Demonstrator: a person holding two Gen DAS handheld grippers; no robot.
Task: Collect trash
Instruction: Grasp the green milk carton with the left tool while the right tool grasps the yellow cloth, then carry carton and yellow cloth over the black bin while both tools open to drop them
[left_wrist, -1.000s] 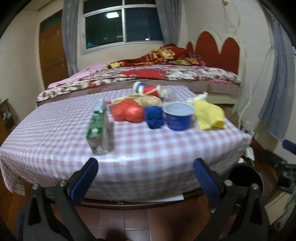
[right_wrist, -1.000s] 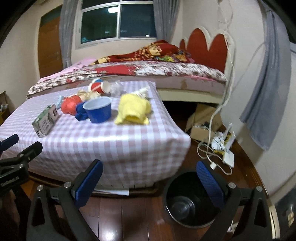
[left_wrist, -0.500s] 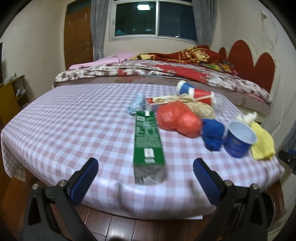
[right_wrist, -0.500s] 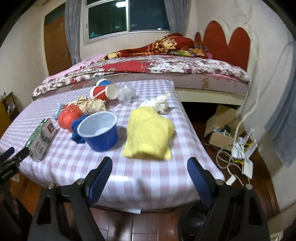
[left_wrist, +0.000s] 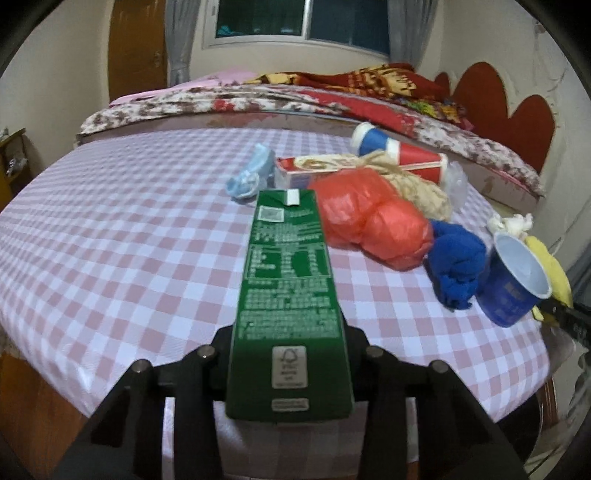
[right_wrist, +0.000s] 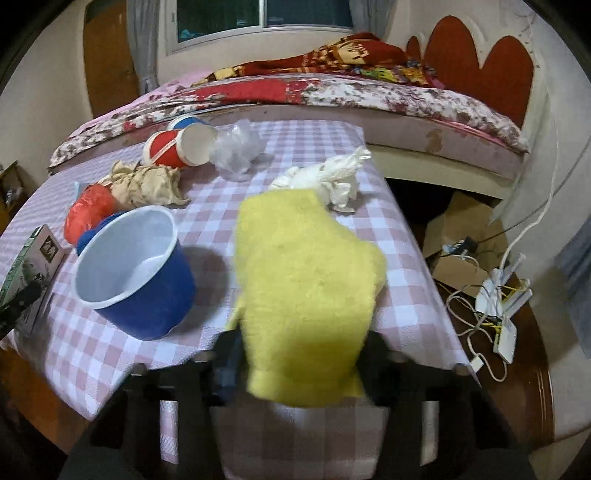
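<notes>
Change since earlier: both claws have closed in on the table; the green carton (left_wrist: 288, 295) and yellow cloth (right_wrist: 306, 288), small and far half a second ago, now fill the lower centre of each wrist view.
Left claw: the left gripper (left_wrist: 288, 354) is clenched on the carton's near end at bottom centre; black jaws press both its sides.
Carton: lies lengthwise on the checked tablecloth (left_wrist: 110, 240), pointing up-frame toward the red plastic bag (left_wrist: 369, 221).
Middle of table: blue cloth wad (left_wrist: 456, 269), blue cup (right_wrist: 136, 273), beige crumpled paper (right_wrist: 147, 184), red paper cup (right_wrist: 177, 147) and clear plastic (right_wrist: 236, 147), all untouched.
Right claw: the right gripper (right_wrist: 299, 354) sits around the cloth's near edge at bottom centre; it looks to be grasping it, though the cloth hides the fingertips.
White tissue (right_wrist: 328, 177): just above the cloth, touching it.
Progress: barely begun in my judgement; nothing is lifted clear, and no bin is in view now.
</notes>
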